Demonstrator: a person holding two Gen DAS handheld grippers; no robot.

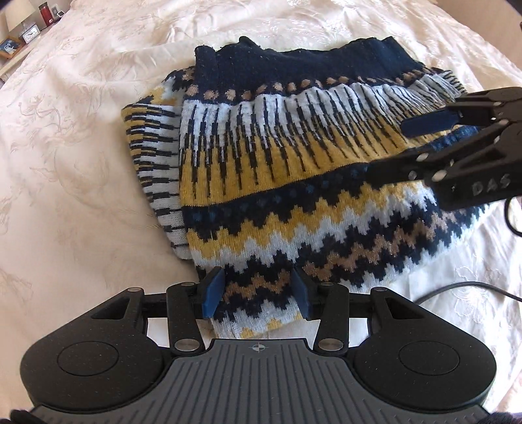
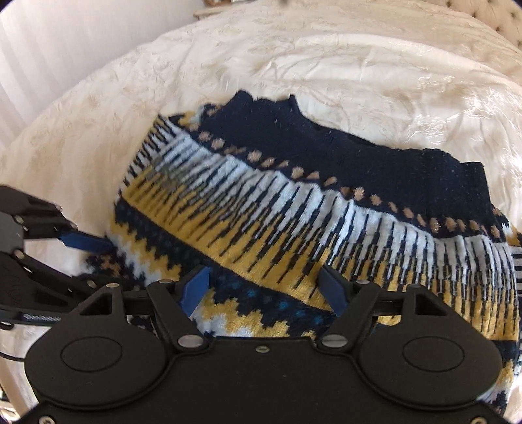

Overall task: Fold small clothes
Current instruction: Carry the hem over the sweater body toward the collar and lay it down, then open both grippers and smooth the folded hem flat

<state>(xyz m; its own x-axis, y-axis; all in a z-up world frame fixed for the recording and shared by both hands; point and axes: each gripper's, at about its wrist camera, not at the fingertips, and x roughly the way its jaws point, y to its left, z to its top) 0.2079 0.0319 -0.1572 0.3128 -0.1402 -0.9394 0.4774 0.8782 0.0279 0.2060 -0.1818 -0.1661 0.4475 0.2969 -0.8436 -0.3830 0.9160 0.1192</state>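
Both grippers, left gripper (image 1: 257,292) and right gripper (image 2: 266,287), are held wide open, empty, over the half-folded sweater (image 1: 293,182); an edge must be gripped next.

Your right wrist view blurs the sweater (image 2: 293,208) at its left side and crops it at the right edge. The shelf items (image 1: 29,29) are too small to identify.
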